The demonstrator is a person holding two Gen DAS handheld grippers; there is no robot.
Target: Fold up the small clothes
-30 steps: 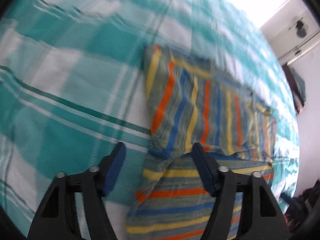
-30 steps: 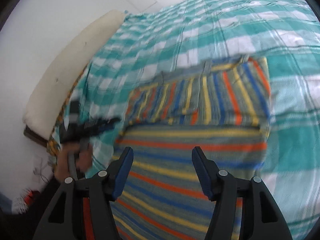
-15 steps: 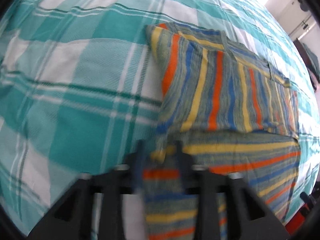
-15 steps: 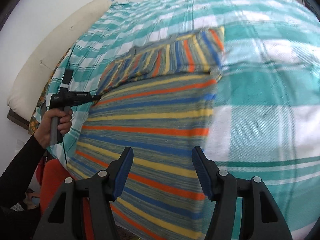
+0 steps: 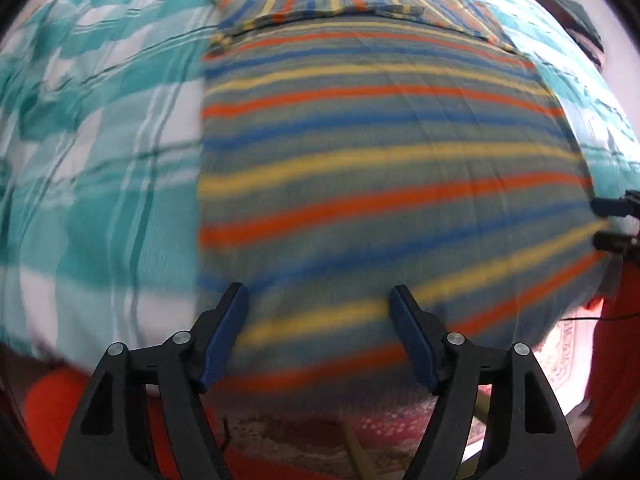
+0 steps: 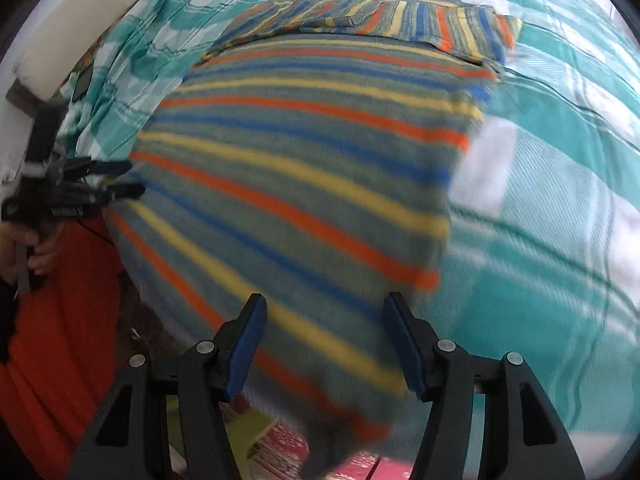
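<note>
Left gripper (image 5: 318, 322) points steeply down, its jaws opening and empty; right gripper (image 6: 324, 338) likewise, jaws apart, gripping nothing.

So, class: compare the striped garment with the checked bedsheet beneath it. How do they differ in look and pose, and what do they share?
The striped garment carries orange, blue and yellow bands on grey-green; the checked bedsheet is teal and white. The garment lies on top, its sleeves folded in across the far end; the bedsheet is spread underneath, reaching well past it on both sides. Both are fabric lying flat on the bed.
</note>
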